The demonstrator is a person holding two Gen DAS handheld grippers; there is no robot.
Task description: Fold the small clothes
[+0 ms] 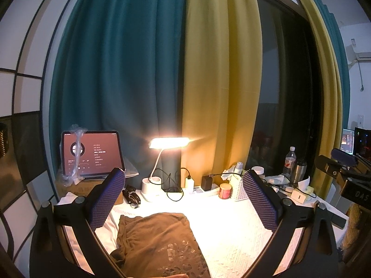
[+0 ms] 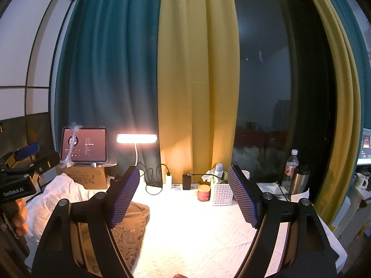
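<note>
Both of my claws hang above the table with nothing in them: my left gripper (image 1: pixel 185 199) stands wide, its blue ribbed pads spread far apart, and my right gripper (image 2: pixel 183 197) is spread just as wide. Closest under me is the brown garment (image 1: pixel 160 243), a small printed piece lying flat on the white textured cloth (image 1: pixel 231 243) that covers the table. From the left claw it lies below and slightly to the left, between the pads and ahead of them, its long axis running from me toward the curtains, the far hem squarish and a loose rumple at its near left edge. From the right claw the same garment (image 2: pixel 129 229) sits well off to the left, half hidden behind my left-hand pad, so I judge the left hand the nearer one for the first pinch and the right must travel leftward to join it. Neither claw touches the fabric. Beyond the garment stands the lit desk lamp (image 1: pixel 168 143), with a red jar (image 1: pixel 225 190) and a white basket (image 1: pixel 240 188) to its right, a tablet (image 1: pixel 92 154) propped on a cardboard box (image 2: pixel 85 177) to its left, and farthest back the teal and yellow curtains (image 1: pixel 162 69).
</note>
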